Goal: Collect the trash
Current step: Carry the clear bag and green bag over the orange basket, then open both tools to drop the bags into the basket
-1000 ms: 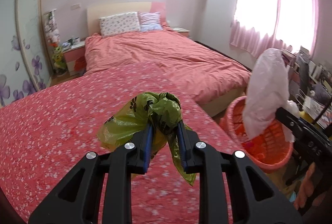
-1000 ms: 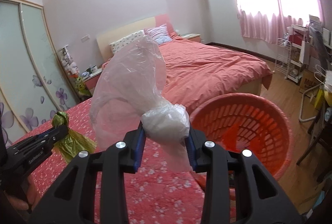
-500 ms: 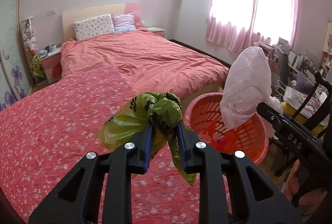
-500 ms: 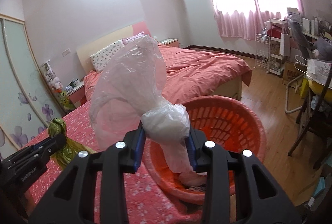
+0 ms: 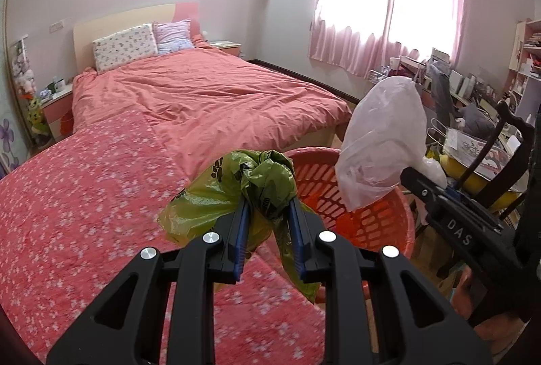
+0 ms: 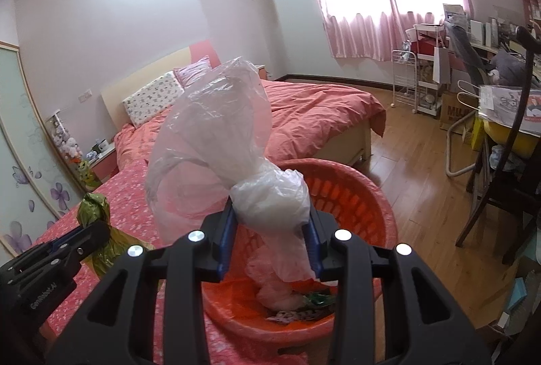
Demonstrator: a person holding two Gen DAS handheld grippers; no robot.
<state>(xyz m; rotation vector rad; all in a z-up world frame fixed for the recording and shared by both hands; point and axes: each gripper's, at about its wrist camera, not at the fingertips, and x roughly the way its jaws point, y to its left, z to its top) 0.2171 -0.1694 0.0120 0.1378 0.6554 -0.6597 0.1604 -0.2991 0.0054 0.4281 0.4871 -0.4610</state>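
Basket [image 6: 378, 206] contents half hidden behind clear bag [image 6: 216, 142].

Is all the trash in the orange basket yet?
Not yet. Some scraps already lie in the orange basket. The left hand-held gripper holds a green bag, the right hand-held gripper a clear bag over the basket. Both need dropping in.

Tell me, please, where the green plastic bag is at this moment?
The green plastic bag is clamped in the left gripper, above the flowered bedspread, beside the orange basket.
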